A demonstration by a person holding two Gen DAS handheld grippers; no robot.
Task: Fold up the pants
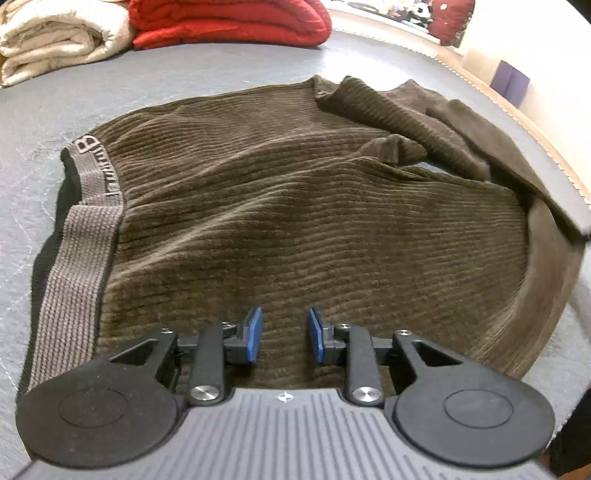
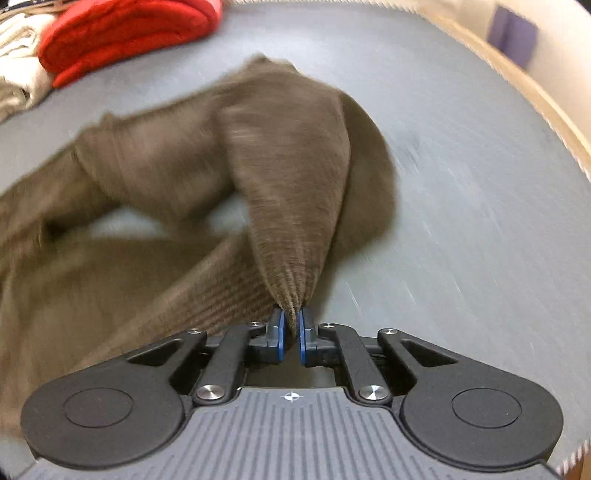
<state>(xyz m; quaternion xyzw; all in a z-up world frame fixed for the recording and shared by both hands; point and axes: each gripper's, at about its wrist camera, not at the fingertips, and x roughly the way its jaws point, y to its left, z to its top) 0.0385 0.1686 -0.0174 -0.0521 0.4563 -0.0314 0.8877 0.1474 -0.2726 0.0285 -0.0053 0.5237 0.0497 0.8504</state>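
Brown corduroy pants (image 1: 295, 206) lie spread on a grey bed surface (image 1: 44, 122), with the grey waistband (image 1: 74, 243) at the left and the legs bunched at the far right. My left gripper (image 1: 284, 334) is open and empty, just above the near part of the pants. In the right wrist view, my right gripper (image 2: 291, 332) is shut on a pinch of the pants (image 2: 291, 206) and lifts that part off the surface; the view is motion-blurred.
A folded red blanket (image 1: 229, 22) and a cream blanket (image 1: 55, 40) lie at the far edge of the bed. The bed's right edge (image 1: 546, 147) runs close to the pants legs. The red blanket also shows in the right wrist view (image 2: 125, 37).
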